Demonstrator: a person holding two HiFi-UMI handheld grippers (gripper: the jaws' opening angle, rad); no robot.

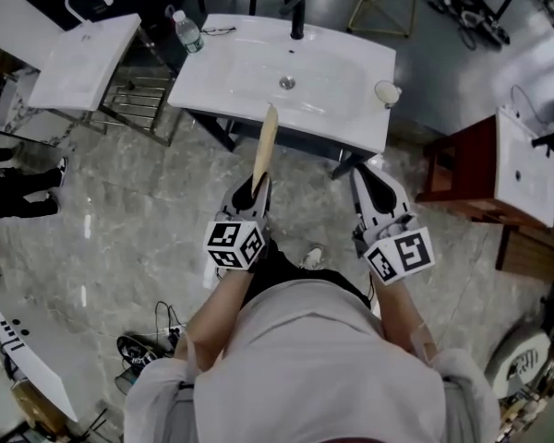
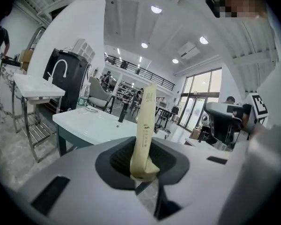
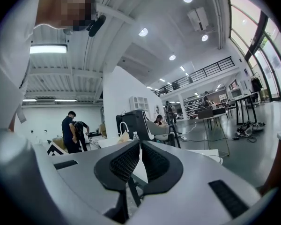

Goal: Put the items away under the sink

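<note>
My left gripper (image 1: 256, 188) is shut on the lower end of a long flat beige stick (image 1: 265, 144), which points up and forward toward the white sink (image 1: 249, 77). In the left gripper view the beige stick (image 2: 145, 125) rises upright out of the shut left gripper (image 2: 143, 171), with the sink (image 2: 91, 123) behind it. My right gripper (image 1: 370, 179) hangs beside it, shut with nothing between its fingers; it looks the same in its own view (image 3: 139, 146). On the sink stand a water bottle (image 1: 187, 33), a black faucet (image 1: 297, 17) and a small round item (image 1: 386, 91).
A second white sink (image 1: 78, 63) on a metal rack (image 1: 134, 101) stands to the left. A brown cabinet with a basin (image 1: 522, 169) is at the right. Cables (image 1: 159, 326) lie on the marble floor. Two people (image 3: 70, 130) stand far off.
</note>
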